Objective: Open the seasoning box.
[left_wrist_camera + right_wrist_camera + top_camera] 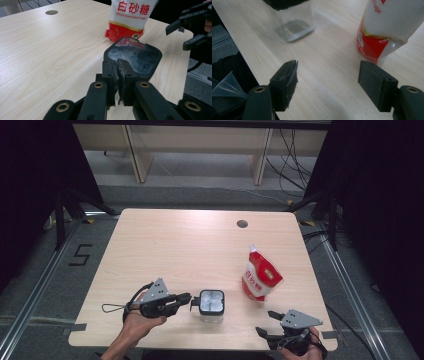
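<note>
Pinching jar lid (135, 56) tab — left gripper (119, 75); right gripper (332, 85) spread — label legible up close.

Sugar bag (261, 278), red & white, stands upright nr right edge of bench (165, 250), approx midway front to back, spout at top. Print reads "White Granulated Sugar". Bench top light wood, w/ round cable hole (242, 224) nr far right corner. Beyond far edge: pale wooden frame (200, 147) on grey floor, loose black cables (292, 157) at right. Left of bench, floor marking "5" (80, 255) beside metal rail (37, 292). Dark curtains both sides.
</note>
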